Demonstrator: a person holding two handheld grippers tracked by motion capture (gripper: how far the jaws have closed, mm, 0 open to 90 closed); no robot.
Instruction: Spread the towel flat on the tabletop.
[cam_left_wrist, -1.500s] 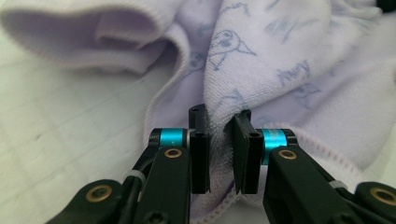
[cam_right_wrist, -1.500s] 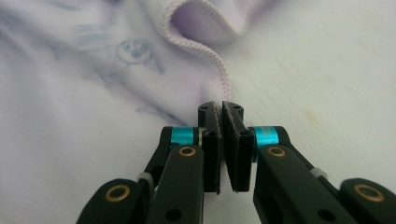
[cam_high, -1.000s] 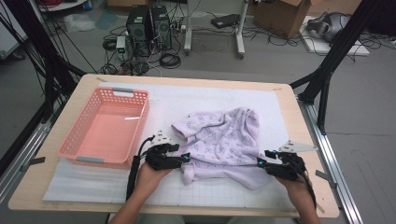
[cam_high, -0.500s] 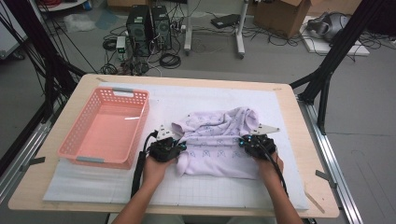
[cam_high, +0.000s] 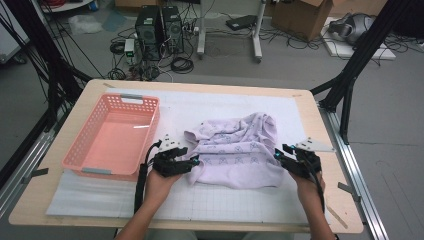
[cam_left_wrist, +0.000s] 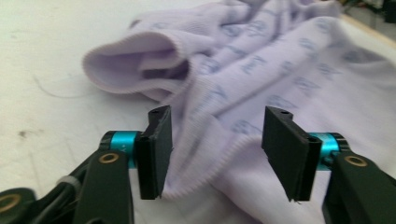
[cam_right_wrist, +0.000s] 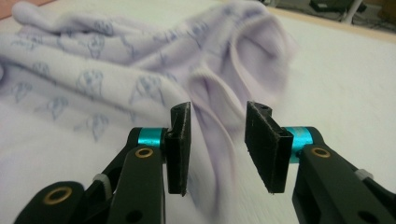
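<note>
Left of garment (cam_high: 235, 150), pink basket (cam_high: 112, 135)

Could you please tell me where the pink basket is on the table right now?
In the high view, the pink basket sits on the table's left side, just left of the lilac garment and beyond the left hand-held gripper.

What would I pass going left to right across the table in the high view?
Pink plastic basket → left hand-held gripper → lilac printed garment → right hand-held gripper.
</note>
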